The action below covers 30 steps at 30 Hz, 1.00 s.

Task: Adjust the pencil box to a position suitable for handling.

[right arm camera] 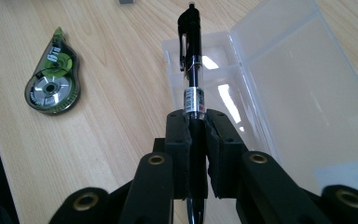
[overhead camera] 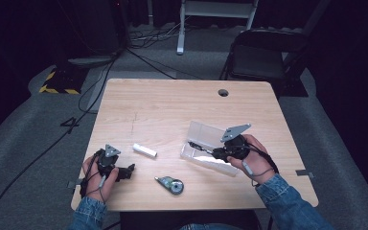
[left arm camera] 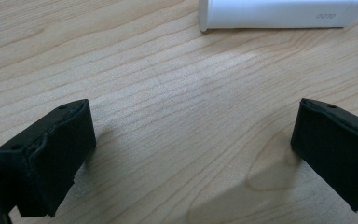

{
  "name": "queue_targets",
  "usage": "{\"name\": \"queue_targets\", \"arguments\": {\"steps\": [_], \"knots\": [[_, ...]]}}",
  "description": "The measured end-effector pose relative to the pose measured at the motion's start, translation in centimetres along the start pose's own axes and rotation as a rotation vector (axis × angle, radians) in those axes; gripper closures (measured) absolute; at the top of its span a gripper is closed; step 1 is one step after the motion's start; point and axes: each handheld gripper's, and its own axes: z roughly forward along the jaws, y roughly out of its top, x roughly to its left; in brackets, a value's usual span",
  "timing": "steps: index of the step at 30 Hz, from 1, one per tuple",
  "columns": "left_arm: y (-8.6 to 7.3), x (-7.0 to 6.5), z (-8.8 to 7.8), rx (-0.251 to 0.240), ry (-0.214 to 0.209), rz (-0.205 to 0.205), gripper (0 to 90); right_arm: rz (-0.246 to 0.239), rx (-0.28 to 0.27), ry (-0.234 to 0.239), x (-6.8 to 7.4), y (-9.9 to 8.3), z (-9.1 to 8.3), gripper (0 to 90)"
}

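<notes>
Left claw idle and wide open; right claw clamped on a pen above the open clear case.

Working from the left, we find the left claw resting low on the table, its jaws standing well apart with nothing between them, and the white tube lying just ahead of it, untouched. Further right, nearer the table's front edge, the green correction tape also lies loose on the wood. At the right, we note the right claw holding the black pen by its barrel, clip end pointing forward over the case's tray, lid folded back. We judge the packing barely begun: the tray looks bare, the pen is held over it but not yet laid down, and the tube and tape remain to be collected, with the lid to be shut last.
</notes>
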Motion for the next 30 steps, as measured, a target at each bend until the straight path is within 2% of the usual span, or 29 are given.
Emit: {"name": "queue_targets", "arguments": {"steps": [21, 30], "knots": [[0.0, 0.0, 0.0, 0.0, 0.0, 0.0, 0.2, 0.056, 0.08, -0.041, -2.1, -1.9, 0.8, 80.3], [0.0, 0.0, 0.0, 0.0, 0.0, 0.0, 0.2, 0.077, 0.1, -0.046, -2.6, -2.5, 1.3, 80.3]]}}
